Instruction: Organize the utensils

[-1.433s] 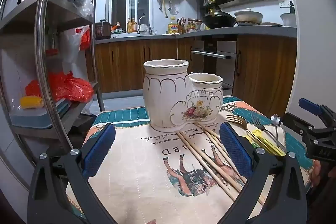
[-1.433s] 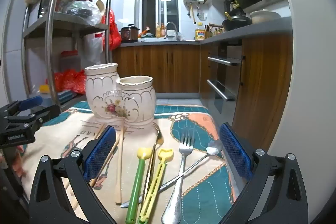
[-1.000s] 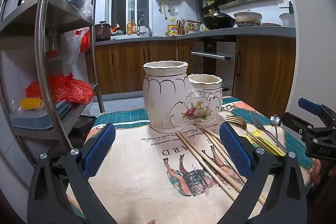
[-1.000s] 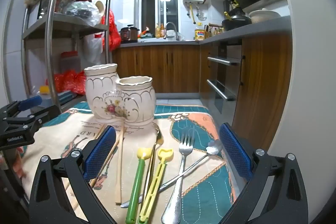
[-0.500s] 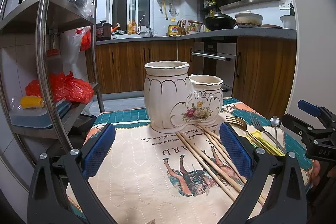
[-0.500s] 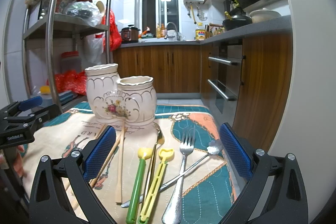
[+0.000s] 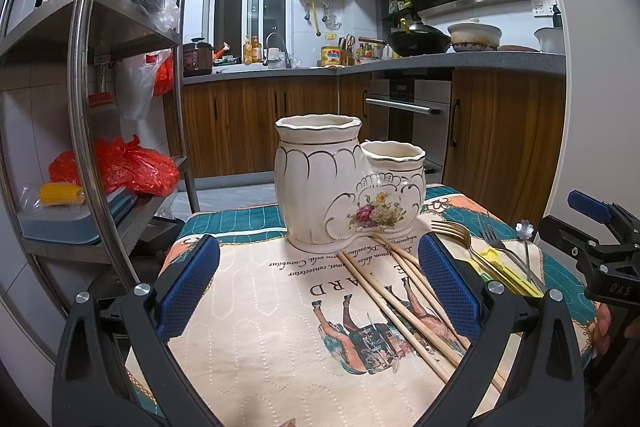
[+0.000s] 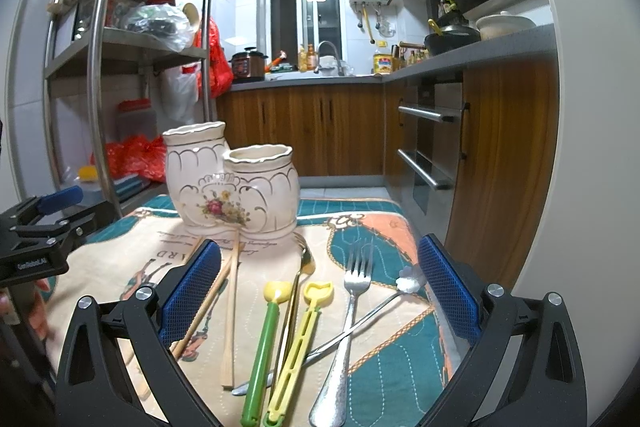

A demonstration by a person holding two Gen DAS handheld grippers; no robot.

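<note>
A cream ceramic double-pot utensil holder [image 7: 344,187] [image 8: 232,183] with a flower print stands at the far side of a patterned cloth [image 7: 260,327] [image 8: 392,347]. Wooden chopsticks [image 7: 400,303] [image 8: 231,311] lie in front of it. To their right lie a gold fork [image 7: 452,231], a silver fork [image 8: 352,307], a flower-tipped spoon [image 8: 408,283], a green stick [image 8: 262,347] and a yellow stick [image 8: 298,343]. My left gripper [image 7: 318,287] hovers open over the cloth's left part. My right gripper [image 8: 318,289] hovers open above the forks and sticks. Neither holds anything.
A steel shelf rack [image 7: 84,107] [image 8: 96,67] with red bags and boxes stands close on the left. Wooden kitchen cabinets [image 7: 248,131] and an oven [image 8: 424,155] lie beyond the table. The table's right edge is near a white wall [image 8: 580,187].
Both views have shifted only slightly; the grippers stay open and nothing on the cloth has moved.
</note>
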